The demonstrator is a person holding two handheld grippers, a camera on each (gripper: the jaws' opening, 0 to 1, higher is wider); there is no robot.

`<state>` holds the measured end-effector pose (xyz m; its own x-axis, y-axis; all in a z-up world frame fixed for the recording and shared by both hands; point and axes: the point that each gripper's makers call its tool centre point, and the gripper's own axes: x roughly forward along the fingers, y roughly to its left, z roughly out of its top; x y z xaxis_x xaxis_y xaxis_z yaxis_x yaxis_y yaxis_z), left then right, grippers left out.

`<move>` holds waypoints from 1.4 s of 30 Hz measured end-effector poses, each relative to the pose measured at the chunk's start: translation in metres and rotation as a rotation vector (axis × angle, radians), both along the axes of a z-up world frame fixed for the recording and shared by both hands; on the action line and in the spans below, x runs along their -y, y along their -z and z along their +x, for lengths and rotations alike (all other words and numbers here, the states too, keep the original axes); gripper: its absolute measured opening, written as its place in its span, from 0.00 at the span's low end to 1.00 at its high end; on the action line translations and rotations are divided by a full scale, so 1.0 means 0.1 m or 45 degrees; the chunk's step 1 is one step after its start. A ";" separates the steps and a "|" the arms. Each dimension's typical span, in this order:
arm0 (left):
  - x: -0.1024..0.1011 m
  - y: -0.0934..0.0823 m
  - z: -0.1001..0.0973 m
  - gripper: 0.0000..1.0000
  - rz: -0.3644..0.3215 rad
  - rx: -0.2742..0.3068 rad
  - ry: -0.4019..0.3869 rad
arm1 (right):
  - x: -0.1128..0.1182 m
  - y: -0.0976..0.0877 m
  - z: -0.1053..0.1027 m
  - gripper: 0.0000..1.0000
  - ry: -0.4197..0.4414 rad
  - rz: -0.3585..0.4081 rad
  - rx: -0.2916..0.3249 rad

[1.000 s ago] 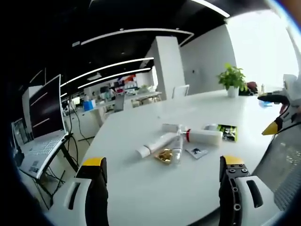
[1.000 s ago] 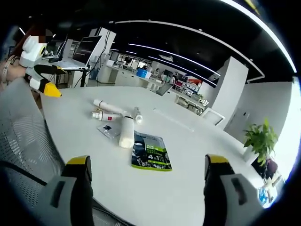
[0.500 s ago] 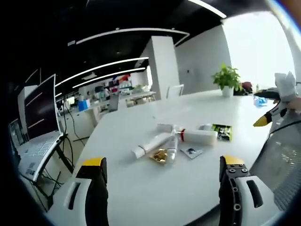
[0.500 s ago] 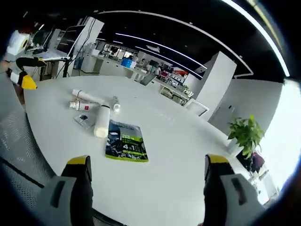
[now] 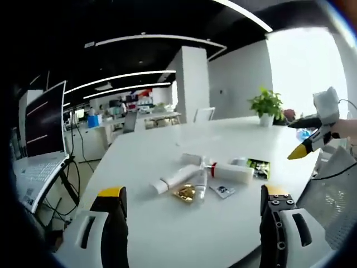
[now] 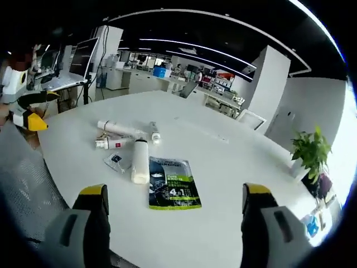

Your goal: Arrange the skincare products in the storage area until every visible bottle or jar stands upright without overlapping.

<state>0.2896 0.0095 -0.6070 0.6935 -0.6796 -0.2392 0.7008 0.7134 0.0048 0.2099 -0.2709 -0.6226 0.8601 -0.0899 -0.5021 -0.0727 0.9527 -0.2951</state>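
Right gripper view: both tools, right tool (image 6: 175, 209) and left tool (image 5: 192, 209), hang wide and empty above the tabletop (image 6: 234, 167), since white tubes (image 6: 119, 128) and bottle (image 6: 139, 162) lie toppled, awaiting uprighting.

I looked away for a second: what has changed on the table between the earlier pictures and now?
Only the cameras shifted with the hands; nothing was taken hold of or let go. The left tool and right tool stay open and empty above the white table. The tubes, the white bottle and the green packet still lie flat in the same cluster.
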 end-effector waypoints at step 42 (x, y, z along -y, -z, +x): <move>-0.06 -0.20 0.00 0.97 -0.005 0.070 -0.097 | -0.64 1.11 1.22 0.38 -0.495 0.142 -0.754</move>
<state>0.2891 0.0155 -0.5866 0.7550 -0.6254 -0.1971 0.6434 0.7646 0.0387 0.3316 -0.2066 -0.7334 0.3994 0.2468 -0.8829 -0.5311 0.8473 -0.0034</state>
